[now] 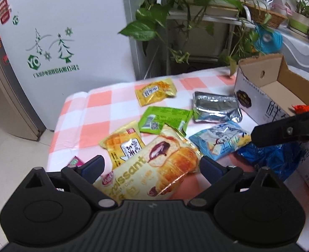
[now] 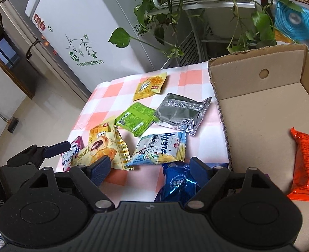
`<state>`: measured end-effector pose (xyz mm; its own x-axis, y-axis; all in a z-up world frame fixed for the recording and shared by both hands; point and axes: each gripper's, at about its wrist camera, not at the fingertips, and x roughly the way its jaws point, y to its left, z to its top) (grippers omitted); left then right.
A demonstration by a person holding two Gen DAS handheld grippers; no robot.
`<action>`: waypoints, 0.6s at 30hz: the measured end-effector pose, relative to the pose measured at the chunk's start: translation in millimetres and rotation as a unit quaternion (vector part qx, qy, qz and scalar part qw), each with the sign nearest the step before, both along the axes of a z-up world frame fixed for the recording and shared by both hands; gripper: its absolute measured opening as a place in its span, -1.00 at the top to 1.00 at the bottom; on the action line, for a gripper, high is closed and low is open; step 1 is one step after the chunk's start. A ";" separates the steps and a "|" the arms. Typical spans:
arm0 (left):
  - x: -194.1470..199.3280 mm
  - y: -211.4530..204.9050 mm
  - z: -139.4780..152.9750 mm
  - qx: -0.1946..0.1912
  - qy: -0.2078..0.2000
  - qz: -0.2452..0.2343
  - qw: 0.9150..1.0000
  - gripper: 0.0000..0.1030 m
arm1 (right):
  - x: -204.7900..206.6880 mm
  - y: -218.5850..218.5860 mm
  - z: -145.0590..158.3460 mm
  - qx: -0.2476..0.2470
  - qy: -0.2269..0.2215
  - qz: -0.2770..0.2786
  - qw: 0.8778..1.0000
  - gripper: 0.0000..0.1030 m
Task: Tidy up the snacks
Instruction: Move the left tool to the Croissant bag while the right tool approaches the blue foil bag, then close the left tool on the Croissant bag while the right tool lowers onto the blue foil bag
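Note:
Several snack packets lie on the pink-checked tablecloth (image 1: 95, 113). My left gripper (image 1: 152, 166) is open above the croissant packet (image 1: 154, 168), its jaws on either side. My right gripper (image 2: 150, 168) is open over the shiny blue packet (image 2: 177, 182), beside the cardboard box (image 2: 257, 109). An orange packet (image 2: 305, 163) lies inside the box. Between them lie a light blue packet (image 2: 160, 147), a green packet (image 2: 135, 117), a silver packet (image 2: 183, 111) and two yellow waffle packets (image 1: 154, 92) (image 1: 122, 145).
A small pink packet (image 2: 72, 153) lies near the table's left edge. A white fridge (image 1: 59, 42) stands behind the table. A rack with trailing plants (image 1: 175, 16) stands at the back. The right gripper's finger (image 1: 284, 130) shows in the left wrist view.

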<state>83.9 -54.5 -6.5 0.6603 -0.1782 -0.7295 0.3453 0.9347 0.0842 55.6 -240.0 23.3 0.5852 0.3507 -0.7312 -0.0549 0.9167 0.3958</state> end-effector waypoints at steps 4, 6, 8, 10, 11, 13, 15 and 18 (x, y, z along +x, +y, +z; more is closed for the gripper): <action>-1.3 1.9 -10.9 -0.003 0.025 -0.004 1.000 -0.74 | 2.0 3.1 -4.1 -0.001 0.012 0.006 1.000 -0.71; -4.3 3.1 -14.0 0.008 0.031 -0.007 0.999 -0.65 | 1.0 5.5 -4.9 0.002 0.016 0.016 1.000 -0.72; -7.6 8.1 -14.8 0.003 0.045 -0.005 0.999 -0.63 | 0.4 7.7 -6.7 0.009 0.027 0.025 0.999 -0.74; -11.2 15.1 -14.4 -0.006 0.058 0.003 0.998 -0.62 | -0.6 10.6 -9.3 0.017 0.041 0.034 0.998 -0.75; -12.5 18.5 -14.2 -0.011 0.064 0.008 0.998 -0.60 | -1.6 11.8 -9.6 0.022 0.044 0.040 0.998 -0.75; -14.3 25.9 -12.9 -0.019 0.076 0.014 0.997 -0.57 | -4.2 13.5 -7.7 0.025 0.043 0.050 0.997 -0.75; -16.7 33.8 -10.1 -0.029 0.087 0.019 0.996 -0.56 | -8.7 13.9 -2.0 0.007 0.031 0.045 0.998 -0.75; -18.6 43.0 -4.5 -0.042 0.080 0.023 0.996 -0.58 | -13.1 12.9 3.5 -0.015 0.016 0.041 0.999 -0.76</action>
